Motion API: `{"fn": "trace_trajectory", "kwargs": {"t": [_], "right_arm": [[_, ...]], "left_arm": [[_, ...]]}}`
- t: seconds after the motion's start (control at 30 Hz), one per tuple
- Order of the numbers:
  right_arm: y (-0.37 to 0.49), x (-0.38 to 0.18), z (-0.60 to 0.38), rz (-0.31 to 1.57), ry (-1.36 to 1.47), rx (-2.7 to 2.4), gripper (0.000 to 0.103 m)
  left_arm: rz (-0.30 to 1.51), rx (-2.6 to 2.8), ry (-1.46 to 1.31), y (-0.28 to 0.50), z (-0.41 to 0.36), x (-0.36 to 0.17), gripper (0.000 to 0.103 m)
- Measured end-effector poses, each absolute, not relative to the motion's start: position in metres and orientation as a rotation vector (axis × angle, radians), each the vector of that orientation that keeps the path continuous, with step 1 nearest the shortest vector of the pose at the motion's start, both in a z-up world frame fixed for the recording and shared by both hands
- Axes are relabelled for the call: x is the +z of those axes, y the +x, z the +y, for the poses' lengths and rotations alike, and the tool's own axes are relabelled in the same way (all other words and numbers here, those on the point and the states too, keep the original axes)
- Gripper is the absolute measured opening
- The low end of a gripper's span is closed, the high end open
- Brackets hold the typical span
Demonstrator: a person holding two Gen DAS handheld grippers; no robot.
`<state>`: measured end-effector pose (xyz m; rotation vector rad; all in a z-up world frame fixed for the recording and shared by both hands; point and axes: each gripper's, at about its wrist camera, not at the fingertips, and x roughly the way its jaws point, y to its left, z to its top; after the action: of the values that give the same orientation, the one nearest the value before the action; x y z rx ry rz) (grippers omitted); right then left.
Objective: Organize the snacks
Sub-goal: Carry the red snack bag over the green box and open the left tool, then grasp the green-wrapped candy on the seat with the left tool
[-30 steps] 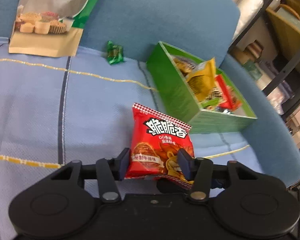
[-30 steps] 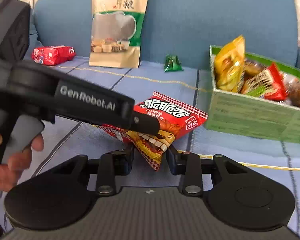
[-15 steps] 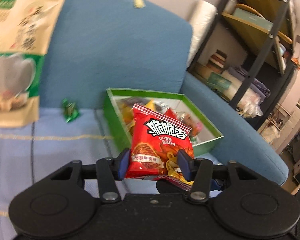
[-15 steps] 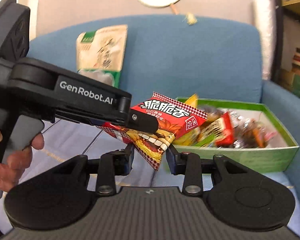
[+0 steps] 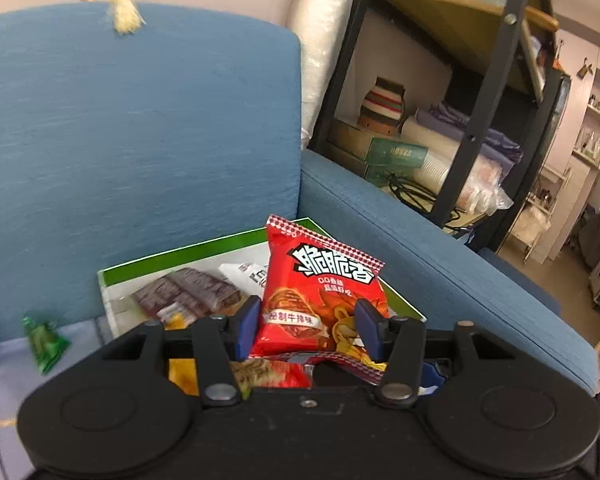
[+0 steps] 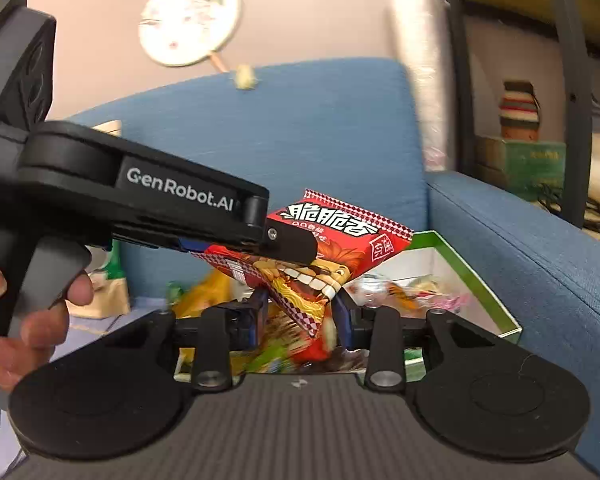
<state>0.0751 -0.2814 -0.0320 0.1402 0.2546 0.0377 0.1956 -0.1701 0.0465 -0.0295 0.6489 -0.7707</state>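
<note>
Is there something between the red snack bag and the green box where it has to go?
Nothing visible blocks it. The red snack bag, held by both hand-held grippers, hangs over the open green box. Only snacks already inside lie below it.

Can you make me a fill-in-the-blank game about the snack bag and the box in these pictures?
1. The snack bag held by both tongs is mostly ____ in colour.
2. The box under the bag has a ____ rim.
3. The box sits on a ____ sofa.
4. The left tongs and the right tongs are both shut on the same ____.

Missing words: red; green; blue; snack bag
</note>
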Motion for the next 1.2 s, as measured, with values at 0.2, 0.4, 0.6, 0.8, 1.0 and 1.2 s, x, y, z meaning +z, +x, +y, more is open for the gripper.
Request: {"fn": "trace_trajectory", "kwargs": {"t": [0.2, 0.4, 0.6, 0.8, 1.0, 1.2], "right_arm": [[0.101, -0.054, -0.291, 0.28, 0.067, -0.02, 0.103], [0.093, -0.061, -0.288, 0.286, 0.076, -0.043, 0.101], [0.067, -0.049, -0.262, 0.25, 0.037, 0.002, 0.103], [0.051, -0.053, -0.227, 0.302, 0.03, 0.135, 0.103], [0.065, -0.049, -0.182, 0.364, 0.018, 0.307, 0.103], [0.104, -0.046, -0.128, 0.407, -0.083, 0.361, 0.102]], "left_arm": [[0.638, -0.615, -0.011, 0.207, -0.178, 0.034, 0.103], [0.662, -0.605, 0.008, 0.196, -0.151, 0.028, 0.103], [0.665, -0.549, -0.032, 0.174, -0.112, 0.041, 0.103], [0.689, -0.429, -0.055, 0.157, -0.048, 0.033, 0.103], [0.741, -0.299, -0.064, 0.16, 0.003, 0.018, 0.103], [0.723, -0.17, -0.039, 0.164, 0.049, 0.017, 0.103]]}}
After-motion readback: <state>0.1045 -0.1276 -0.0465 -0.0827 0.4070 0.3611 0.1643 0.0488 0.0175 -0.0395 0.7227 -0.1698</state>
